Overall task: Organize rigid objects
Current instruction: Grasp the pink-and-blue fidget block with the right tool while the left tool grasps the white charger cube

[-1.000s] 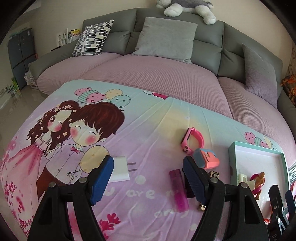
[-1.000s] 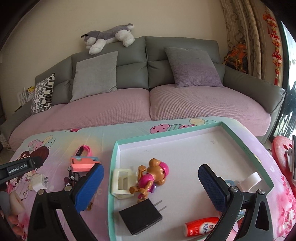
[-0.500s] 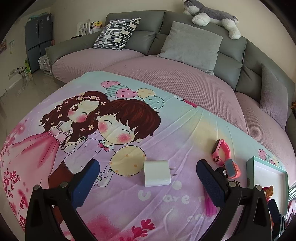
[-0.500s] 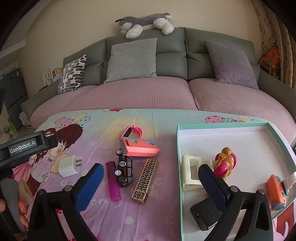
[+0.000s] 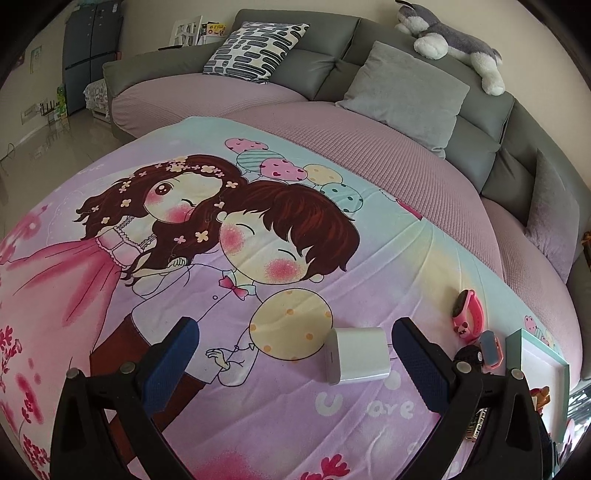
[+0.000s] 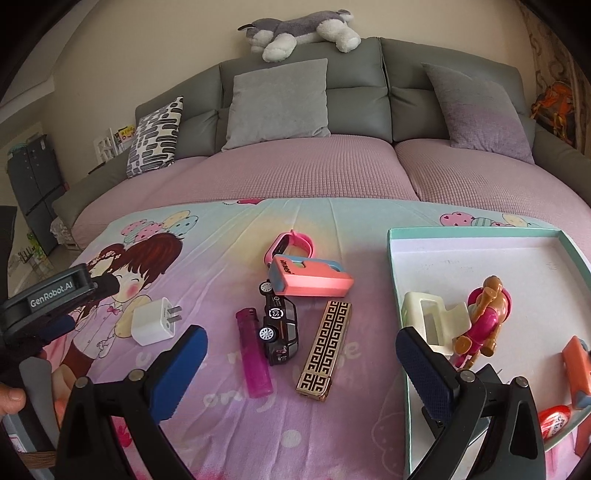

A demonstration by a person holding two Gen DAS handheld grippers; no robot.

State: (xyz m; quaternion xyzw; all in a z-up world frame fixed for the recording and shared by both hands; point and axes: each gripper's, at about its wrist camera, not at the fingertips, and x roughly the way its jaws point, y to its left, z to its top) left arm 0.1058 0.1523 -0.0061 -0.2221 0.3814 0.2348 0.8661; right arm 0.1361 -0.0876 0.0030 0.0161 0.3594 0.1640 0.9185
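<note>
My left gripper (image 5: 291, 363) is open and empty, low over the cartoon tablecloth. A white plug charger (image 5: 356, 355) lies just inside its right finger; it also shows in the right wrist view (image 6: 153, 321). My right gripper (image 6: 301, 373) is open and empty above a purple lighter (image 6: 253, 356), a black toy car (image 6: 279, 326) and a gold patterned lighter (image 6: 325, 349). A pink box (image 6: 310, 280) and a pink watch (image 6: 291, 245) lie behind them. A teal-rimmed tray (image 6: 397, 295) at right holds a toy dog figure (image 6: 484, 317), a cream clip (image 6: 430, 321) and other items.
A grey sofa with pink seat covers (image 6: 314, 166) and cushions runs behind the table, with a plush husky (image 6: 299, 31) on its back. The left gripper's body (image 6: 55, 291) shows at the left edge of the right wrist view. A dark cabinet (image 5: 88, 55) stands far left.
Both grippers have swung left. The left one has opened wider and moved so that the white charger now sits beside its right finger. The right one has left the tray for the loose items.
</note>
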